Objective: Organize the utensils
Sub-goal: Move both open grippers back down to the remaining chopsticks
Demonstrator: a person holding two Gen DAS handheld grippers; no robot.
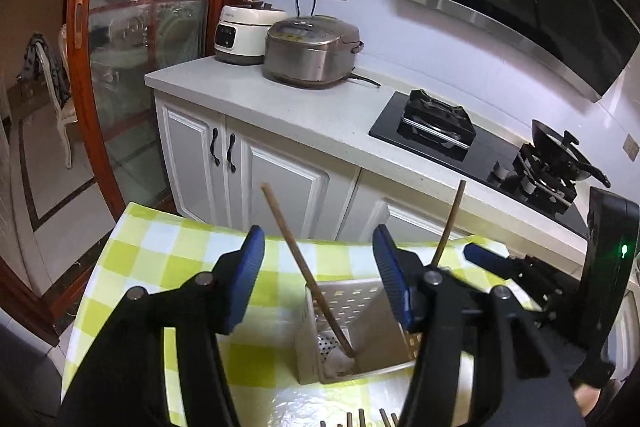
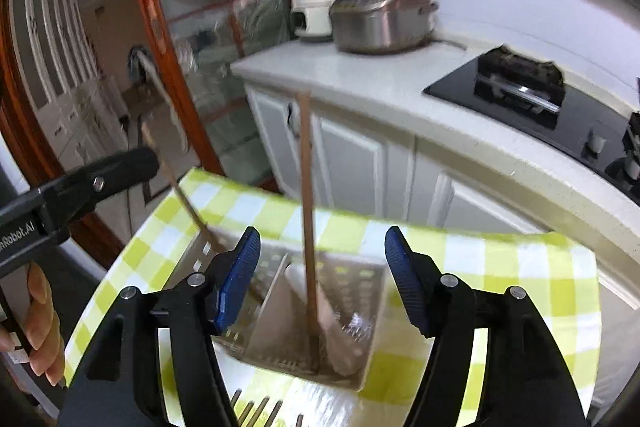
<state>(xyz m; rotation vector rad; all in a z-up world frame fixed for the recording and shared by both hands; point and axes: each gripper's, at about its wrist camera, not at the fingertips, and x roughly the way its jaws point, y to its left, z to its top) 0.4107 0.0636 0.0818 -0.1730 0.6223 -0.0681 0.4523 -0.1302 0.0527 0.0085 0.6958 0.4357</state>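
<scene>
Two chopsticks (image 2: pixel 307 227) stand in the utensil holder (image 2: pixel 304 311), several (image 2: pixel 256 411) remain on the counter (image 2: pixel 520 307); both the left claw (image 1: pixel 320 279) and the right claw (image 2: pixel 322 279) are spread apart, empty.

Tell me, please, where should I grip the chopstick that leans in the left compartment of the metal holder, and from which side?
Grip the leaning chopstick on its bare upper shaft, well above the metal holder rim, coming from above. Its lower end sits inside the compartment, so only the upper part is free. Turn the left hand-held gripper so its open fingers straddle the tilted shaft.
</scene>
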